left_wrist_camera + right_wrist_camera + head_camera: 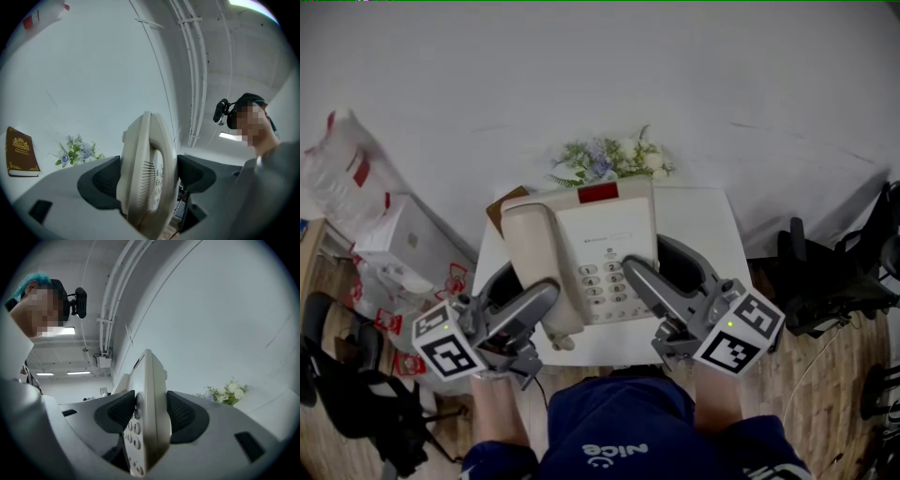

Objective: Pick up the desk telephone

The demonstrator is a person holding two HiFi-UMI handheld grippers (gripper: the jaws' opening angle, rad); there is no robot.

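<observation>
A cream desk telephone (586, 255) with its handset on the left and a red strip on top is held up above a small white table (703, 220), tilted toward the head camera. My left gripper (534, 302) is shut on the phone's handset side; in the left gripper view the telephone (146, 176) stands edge-on between the dark pads. My right gripper (642, 281) is shut on the keypad side, and the telephone (149, 413) fills the gap between its pads in the right gripper view.
White and blue flowers (614, 159) lie at the table's far edge by the wall. A brown book (19, 152) lies on the table behind the phone. Bags and boxes (389, 244) stand left, dark office chairs (825, 277) right.
</observation>
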